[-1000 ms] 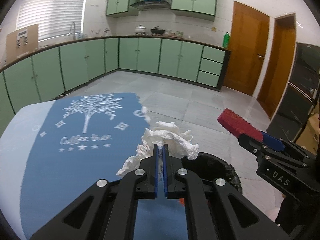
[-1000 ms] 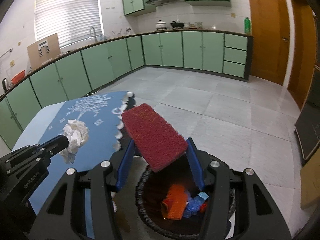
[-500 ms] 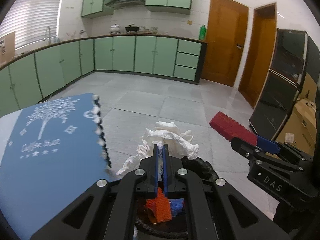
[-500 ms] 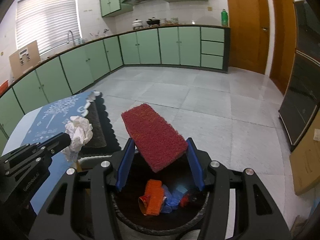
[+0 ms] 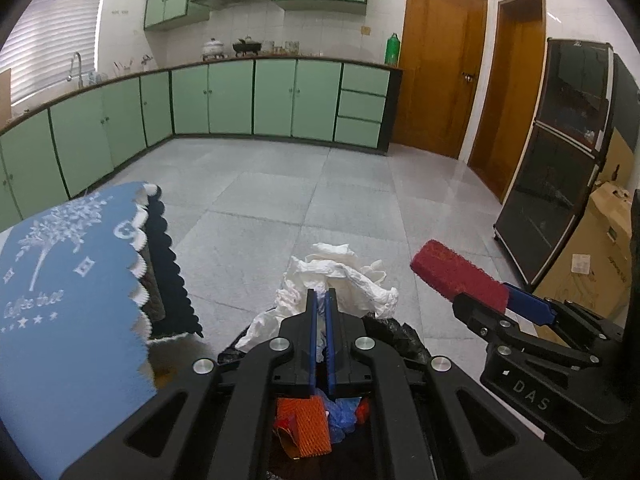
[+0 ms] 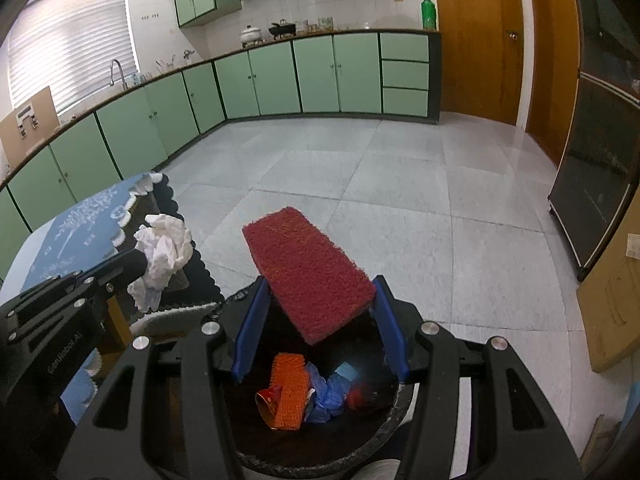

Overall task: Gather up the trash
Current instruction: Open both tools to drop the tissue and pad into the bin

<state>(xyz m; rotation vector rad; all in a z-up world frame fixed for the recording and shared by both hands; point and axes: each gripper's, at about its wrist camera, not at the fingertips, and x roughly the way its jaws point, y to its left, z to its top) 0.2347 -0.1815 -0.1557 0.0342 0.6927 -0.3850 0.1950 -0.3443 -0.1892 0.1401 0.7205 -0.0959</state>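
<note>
A crumpled white tissue (image 5: 344,276) is pinched in my left gripper (image 5: 320,296), which is shut on it just above the black-lined trash bin (image 5: 400,340). To its right, my right gripper (image 6: 320,292) is shut on a red scouring pad (image 6: 304,268) that tilts up and forward over the bin's mouth (image 6: 396,412). The right wrist view also shows the tissue (image 6: 164,248) and the left gripper (image 6: 136,264) at the left. Inside the bin lie an orange net (image 6: 288,392) and a blue wrapper (image 6: 328,396).
A table with a blue cloth (image 5: 60,300) stands close on the left of the bin. A dark glass cabinet (image 5: 560,160) and a cardboard box (image 5: 600,264) line the right side. Green kitchen cabinets (image 5: 272,100) run along the far wall across a tiled floor.
Both grippers have moved rightward and down, from over the blue cloth to above the bin. The table has slid to the left edge of view. Both grips are unchanged.
</note>
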